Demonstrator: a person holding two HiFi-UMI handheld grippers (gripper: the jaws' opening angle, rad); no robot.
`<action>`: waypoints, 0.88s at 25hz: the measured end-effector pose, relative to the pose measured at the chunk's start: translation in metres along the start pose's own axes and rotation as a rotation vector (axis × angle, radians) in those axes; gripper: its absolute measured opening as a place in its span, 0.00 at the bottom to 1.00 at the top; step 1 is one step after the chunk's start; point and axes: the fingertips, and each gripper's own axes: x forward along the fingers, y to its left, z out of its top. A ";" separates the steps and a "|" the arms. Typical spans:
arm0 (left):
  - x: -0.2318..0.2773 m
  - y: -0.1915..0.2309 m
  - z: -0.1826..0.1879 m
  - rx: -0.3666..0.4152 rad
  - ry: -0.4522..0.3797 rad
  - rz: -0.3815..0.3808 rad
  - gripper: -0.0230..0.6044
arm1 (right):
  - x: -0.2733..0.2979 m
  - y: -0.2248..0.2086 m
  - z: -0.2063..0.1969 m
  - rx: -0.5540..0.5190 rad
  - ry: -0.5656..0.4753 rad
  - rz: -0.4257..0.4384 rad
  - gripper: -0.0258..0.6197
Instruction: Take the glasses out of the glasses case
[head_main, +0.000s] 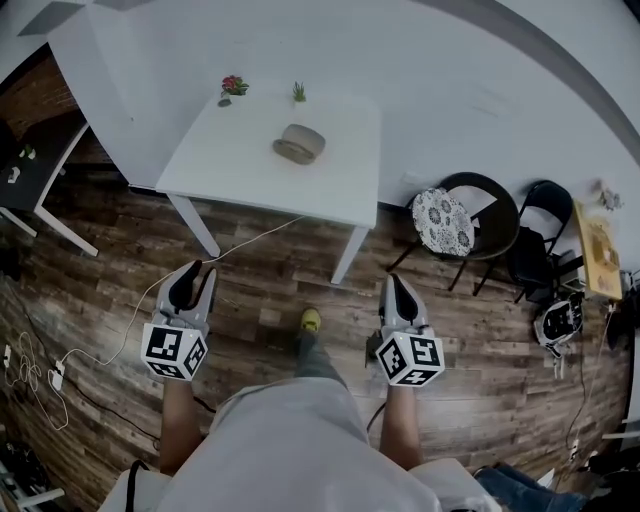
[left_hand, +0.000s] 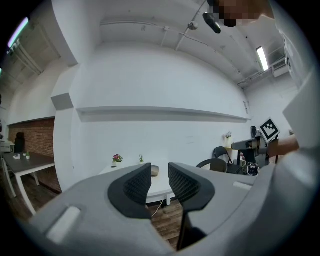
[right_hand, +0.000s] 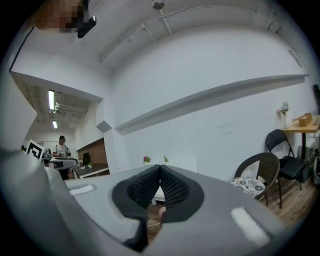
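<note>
Glasses case (head_main: 299, 144): grey-tan, rounded, lying on the white surface (head_main: 240, 175), well ahead of your tongs. Your left tongs (head_main: 193, 272) show a narrow gap, empty. Your right tongs (head_main: 394, 284) are pressed together, empty.

No text, label, brand or number can be read anywhere.

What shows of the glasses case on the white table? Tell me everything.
The glasses case is a small rounded oblong, grey-brown, with a darker band along its near edge. It looks shut, and no glasses show. It lies flat on the white table, toward the back, in front of a red-flowered pot plant and a small green plant, apart from both. Only the table touches it; the left gripper and right gripper hang well short of the table.
</note>
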 end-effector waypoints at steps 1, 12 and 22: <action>0.011 0.006 -0.001 0.000 0.004 0.001 0.22 | 0.012 -0.003 0.000 0.004 0.002 0.001 0.04; 0.147 0.049 -0.012 -0.029 0.072 0.009 0.22 | 0.160 -0.050 0.009 0.026 0.077 0.022 0.04; 0.283 0.085 -0.010 -0.015 0.133 0.007 0.22 | 0.300 -0.095 0.017 0.049 0.127 0.064 0.04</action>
